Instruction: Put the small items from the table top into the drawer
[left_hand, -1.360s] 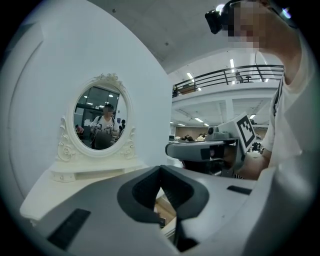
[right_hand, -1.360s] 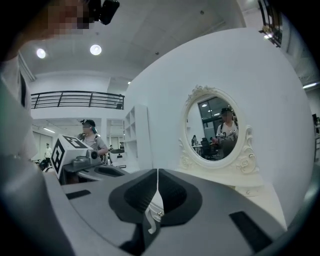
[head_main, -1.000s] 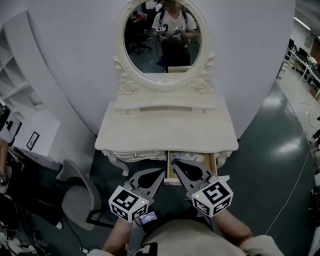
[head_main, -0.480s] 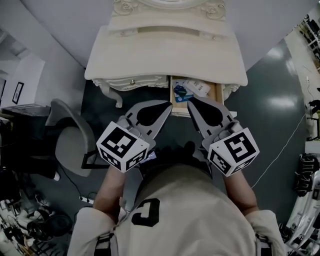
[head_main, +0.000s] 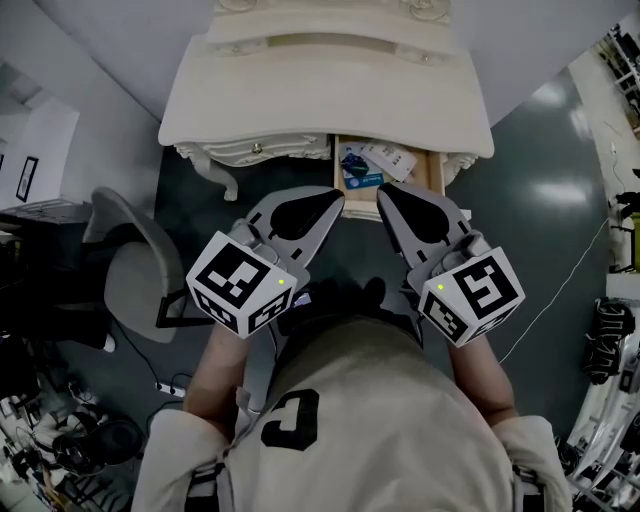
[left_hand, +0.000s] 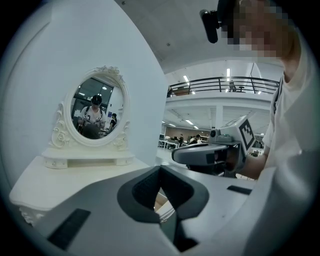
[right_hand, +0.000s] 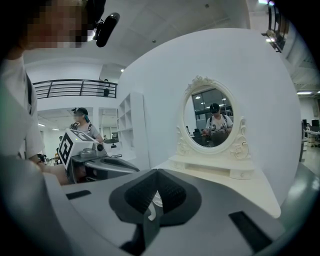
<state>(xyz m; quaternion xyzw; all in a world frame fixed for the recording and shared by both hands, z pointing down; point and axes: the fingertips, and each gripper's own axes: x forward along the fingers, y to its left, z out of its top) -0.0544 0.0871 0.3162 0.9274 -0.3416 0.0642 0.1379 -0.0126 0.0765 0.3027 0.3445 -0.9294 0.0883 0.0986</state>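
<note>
The cream dressing table (head_main: 320, 100) stands ahead of me with its right drawer (head_main: 437, 172) pulled out. Inside the drawer lie a blue item (head_main: 355, 170) and a white packet (head_main: 390, 158). My left gripper (head_main: 338, 192) is shut and holds nothing; its tip hangs just before the drawer's front left corner. Beside it my right gripper (head_main: 383, 190) is also shut and holds nothing, its tip over the drawer's front edge. In the left gripper view the left gripper (left_hand: 160, 168) points past the table's right end. In the right gripper view the right gripper (right_hand: 157, 171) points at the table's left part.
A grey chair (head_main: 135, 270) stands left of the table on the dark floor. Cables and gear (head_main: 70, 440) lie at the lower left. An oval mirror (left_hand: 95, 112) rises at the back of the table, against a white curved wall (right_hand: 165, 90).
The head view has tipped downward, so the mirror has left it. Both grippers now show larger and a little lower, still shut, in front of the open drawer.
</note>
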